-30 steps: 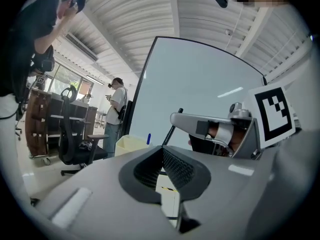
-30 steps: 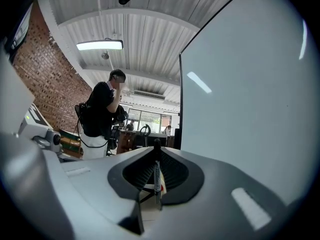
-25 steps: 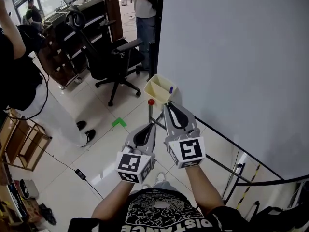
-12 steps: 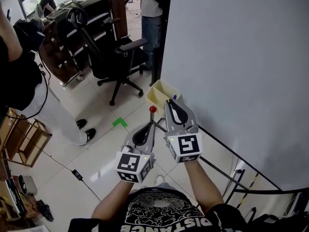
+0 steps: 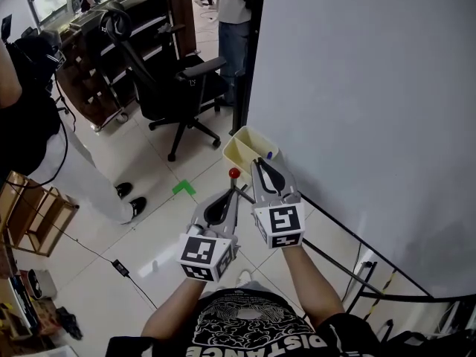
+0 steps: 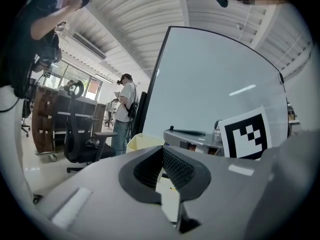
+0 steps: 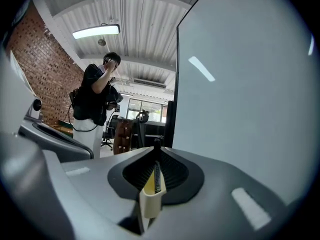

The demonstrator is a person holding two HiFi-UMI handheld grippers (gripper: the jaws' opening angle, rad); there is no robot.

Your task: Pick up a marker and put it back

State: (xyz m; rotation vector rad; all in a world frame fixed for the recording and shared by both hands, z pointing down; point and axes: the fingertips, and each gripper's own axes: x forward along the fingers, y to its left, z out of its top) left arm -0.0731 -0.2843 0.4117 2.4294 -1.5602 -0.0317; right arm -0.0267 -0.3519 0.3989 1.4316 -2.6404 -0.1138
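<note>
A pale yellow tray hangs at the lower left corner of the whiteboard. A blue-capped marker stands in it. My right gripper points at the tray from just below, with its tip close to the rim. In the right gripper view the right gripper is closed on a thin dark marker that sticks out past the pads. My left gripper is beside it on the left, shut and empty, just under a red knob. The left gripper shows nothing between its pads.
A black office chair stands on the tiled floor beyond the tray. One person stands at the left and another near the board's edge. The board's black stand rails run along the floor at the right.
The right gripper's tip has come a little closer to the tray. The left gripper has hardly moved.
</note>
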